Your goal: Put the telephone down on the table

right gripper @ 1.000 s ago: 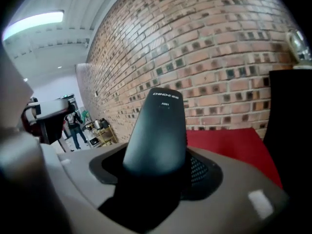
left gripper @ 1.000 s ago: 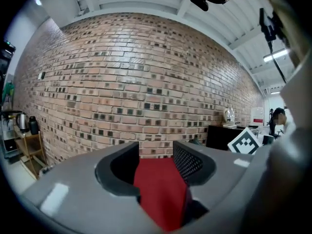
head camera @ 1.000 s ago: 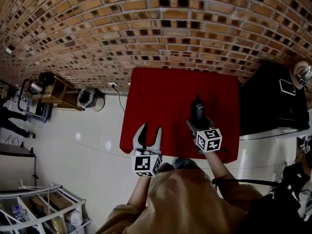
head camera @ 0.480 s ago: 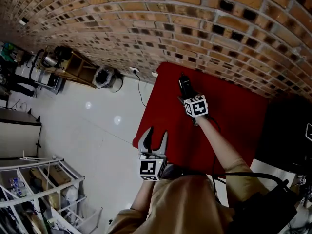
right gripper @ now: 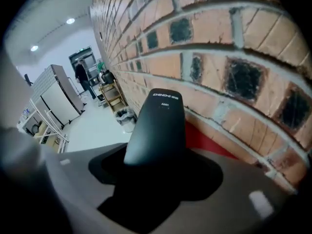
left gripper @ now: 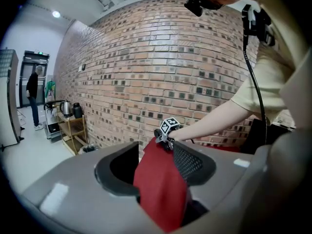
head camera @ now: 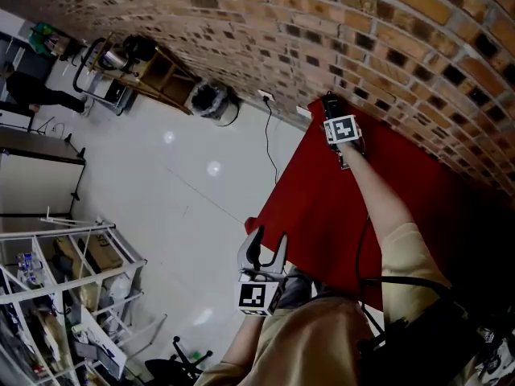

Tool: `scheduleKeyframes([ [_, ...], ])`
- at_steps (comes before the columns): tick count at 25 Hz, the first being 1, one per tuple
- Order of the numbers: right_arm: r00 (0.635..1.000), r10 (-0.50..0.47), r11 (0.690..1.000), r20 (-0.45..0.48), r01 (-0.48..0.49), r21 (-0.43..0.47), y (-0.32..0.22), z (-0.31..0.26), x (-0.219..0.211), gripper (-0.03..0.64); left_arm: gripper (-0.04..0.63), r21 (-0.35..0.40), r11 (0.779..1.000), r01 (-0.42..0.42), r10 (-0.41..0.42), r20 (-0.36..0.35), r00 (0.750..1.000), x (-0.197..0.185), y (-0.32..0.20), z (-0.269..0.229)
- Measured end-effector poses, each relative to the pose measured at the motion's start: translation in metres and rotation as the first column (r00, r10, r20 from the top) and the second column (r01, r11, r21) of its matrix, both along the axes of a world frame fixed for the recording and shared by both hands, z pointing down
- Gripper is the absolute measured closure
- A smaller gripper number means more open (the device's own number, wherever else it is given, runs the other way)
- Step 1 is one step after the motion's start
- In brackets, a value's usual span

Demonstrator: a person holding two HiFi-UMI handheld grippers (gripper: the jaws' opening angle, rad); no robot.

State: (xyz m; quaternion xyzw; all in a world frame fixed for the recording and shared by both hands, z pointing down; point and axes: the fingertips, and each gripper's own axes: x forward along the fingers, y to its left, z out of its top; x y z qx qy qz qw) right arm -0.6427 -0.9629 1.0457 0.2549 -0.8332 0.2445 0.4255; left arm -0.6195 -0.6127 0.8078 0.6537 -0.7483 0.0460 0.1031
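**Telephone gripped at the far corner of the red counter**

The right tool is clamped on the black telephone. In the right gripper view the handset stands up from between the two jaws, which press on its lower part. In the head view the pair sits in the upper centre-right of the frame, at the far corner of the counter, close beside the brick wall. The person's arm is stretched out over the red surface. Whether the telephone touches the counter cannot be made out.

The left tool hangs in the lower middle of the head view, just beside the counter's near corner. Its jaws stand apart with nothing between them. Through the gap, the left gripper view shows only the red counter beyond.
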Motion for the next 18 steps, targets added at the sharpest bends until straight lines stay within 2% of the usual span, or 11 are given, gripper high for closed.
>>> scheduleKeyframes([
  [1, 0.998, 0.013, 0.998, -0.065, -0.017, -0.061, 0.008, 0.014, 0.004, 0.301, 0.394, -0.009, 1.000, 0.008, -0.008, -0.009, 1.000, -0.005, 0.006, 0.002],
  [3, 0.999, 0.020, 0.999, -0.049, -0.022, -0.024, -0.001, 0.027, -0.004, 0.297, 0.394, -0.042, 0.999, 0.015, -0.016, -0.029, 0.999, -0.008, 0.016, 0.007],
  [5, 0.998, 0.023, 0.999, 0.057, -0.025, 0.036, -0.017, 0.032, -0.015, 0.273, 0.394, -0.045, 0.999, 0.014, -0.016, -0.036, 0.999, -0.007, 0.022, 0.007],
  [7, 0.986, 0.016, 0.998, 0.168, -0.028, 0.065, -0.022, 0.016, -0.022, 0.128, 0.394, -0.039, 0.999, 0.009, -0.011, -0.040, 0.999, -0.007, 0.022, 0.004],
  [9, 0.972, -0.018, 0.995, 0.236, -0.007, 0.103, -0.011, -0.017, -0.017, 0.109, 0.394, -0.016, 1.000, 0.000, -0.001, -0.039, 0.999, -0.007, 0.018, -0.005],
  [11, 0.949, -0.061, 0.985, 0.311, 0.006, 0.175, 0.005, -0.057, 0.001, 0.110, 0.394, 0.047, 0.999, -0.012, 0.013, -0.018, 1.000, -0.006, 0.010, -0.024],
  [13, 0.901, -0.085, 0.967, 0.425, -0.029, 0.254, 0.028, -0.118, 0.031, 0.117, 0.394, 0.077, 0.997, -0.026, 0.027, -0.011, 1.000, 0.001, 0.004, -0.050],
  [15, 0.832, -0.105, 0.941, 0.545, -0.093, 0.324, 0.056, -0.187, 0.074, 0.129, 0.394, 0.075, 0.996, -0.046, 0.048, -0.021, 0.999, 0.012, -0.001, -0.077],
  [18, 0.743, -0.153, 0.885, 0.651, -0.190, 0.425, 0.101, -0.284, 0.151, 0.130, 0.394, 0.149, 0.985, -0.085, 0.088, -0.014, 0.996, 0.029, -0.021, -0.114],
])
